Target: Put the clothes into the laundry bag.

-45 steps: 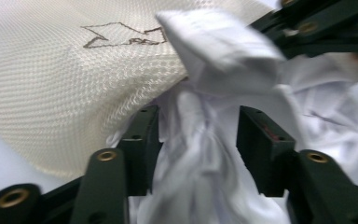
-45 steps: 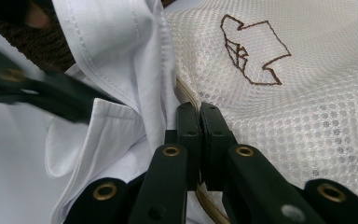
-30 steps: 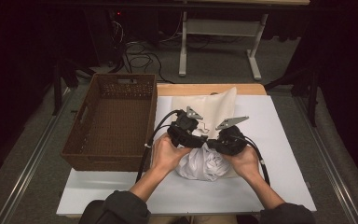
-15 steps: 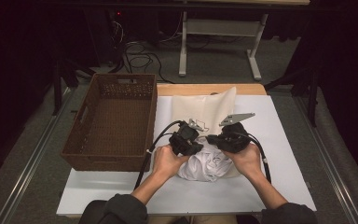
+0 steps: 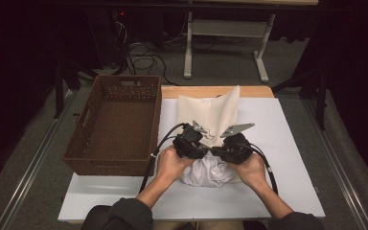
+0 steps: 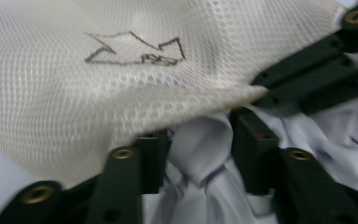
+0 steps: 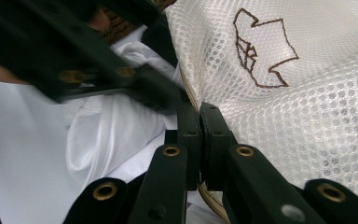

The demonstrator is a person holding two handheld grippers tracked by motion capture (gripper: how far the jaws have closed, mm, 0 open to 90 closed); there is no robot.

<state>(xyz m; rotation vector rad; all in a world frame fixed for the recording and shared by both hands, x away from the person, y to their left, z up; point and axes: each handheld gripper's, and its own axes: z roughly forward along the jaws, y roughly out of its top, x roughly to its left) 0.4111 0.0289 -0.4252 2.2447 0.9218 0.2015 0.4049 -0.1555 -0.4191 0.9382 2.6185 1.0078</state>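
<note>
- One basket sat at frame left; bare table lay at right.
- Left gripper stood part-open around white cloth.
- Right gripper was clamped on the mesh bag hem.

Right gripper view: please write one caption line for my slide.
Right gripper shut on the mesh bag's edge, white cloth beside it.

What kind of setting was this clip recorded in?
Probably a lab or studio recording bench: a white table with a laundry bag and basket, loose floor cables, and dark surroundings.
</note>
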